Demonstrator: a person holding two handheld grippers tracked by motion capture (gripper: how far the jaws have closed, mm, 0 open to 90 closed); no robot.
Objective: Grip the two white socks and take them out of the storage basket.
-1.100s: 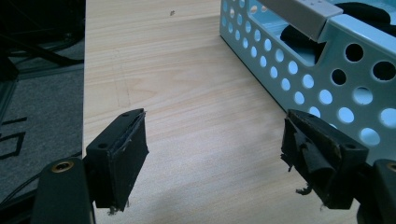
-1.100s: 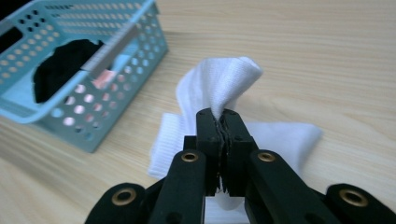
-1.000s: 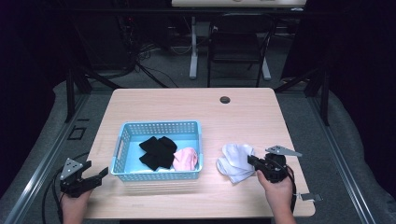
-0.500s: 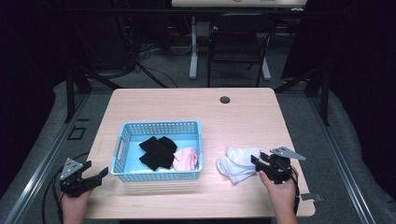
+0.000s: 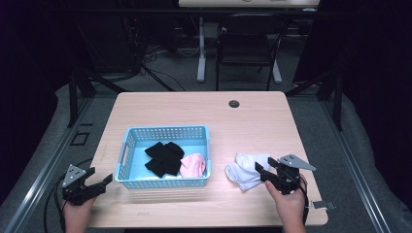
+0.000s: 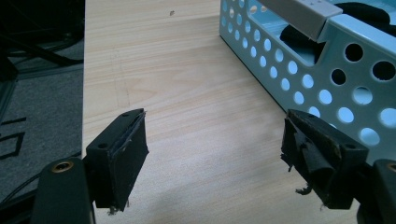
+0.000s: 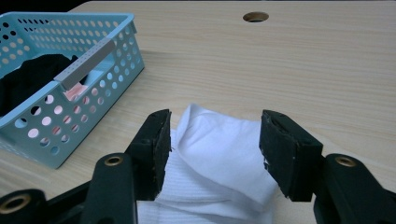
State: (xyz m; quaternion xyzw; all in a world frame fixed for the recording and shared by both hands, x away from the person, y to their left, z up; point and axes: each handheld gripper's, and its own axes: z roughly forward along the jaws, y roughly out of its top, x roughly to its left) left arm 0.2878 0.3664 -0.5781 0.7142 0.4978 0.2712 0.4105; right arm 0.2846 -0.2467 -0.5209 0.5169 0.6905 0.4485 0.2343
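Clearly a sorting job, judged from the layout: white folded cloth (image 5: 245, 170) lying flat on the counter (image 5: 252, 121), just right of the blue basket (image 5: 167, 131), with black cloth (image 5: 164, 158) and pink cloth (image 5: 193, 165) already inside.

Right tongs (image 5: 265, 171) spread apart at the cloth's near-right edge; in the right gripper view (image 7: 212, 149), jaws straddling a raised fold of the white fabric, not yet pinching it. Left tongs (image 5: 99, 182) also apart, clamped on nothing, hovering at the counter's left front corner; in the left gripper view (image 6: 215, 154), bare wood between the jaws and the basket's perforated wall (image 6: 327, 79) close on one side.

Probably a pick-up of the white cloth under way. To do it well: lower the right tongs until both pads sit below the crest of the fold, close on several layers rather than the top sheet alone, then lift straight up before swinging toward the basket, high enough to clear the rim.

Materials: white cloth soft, knit-like, finely ribbed, likely to sag and unfold when raised. Basket rigid plastic, round-holed walls. Counter pale wood grain, smooth, with a round cable hole (image 5: 234, 104) at the far side.
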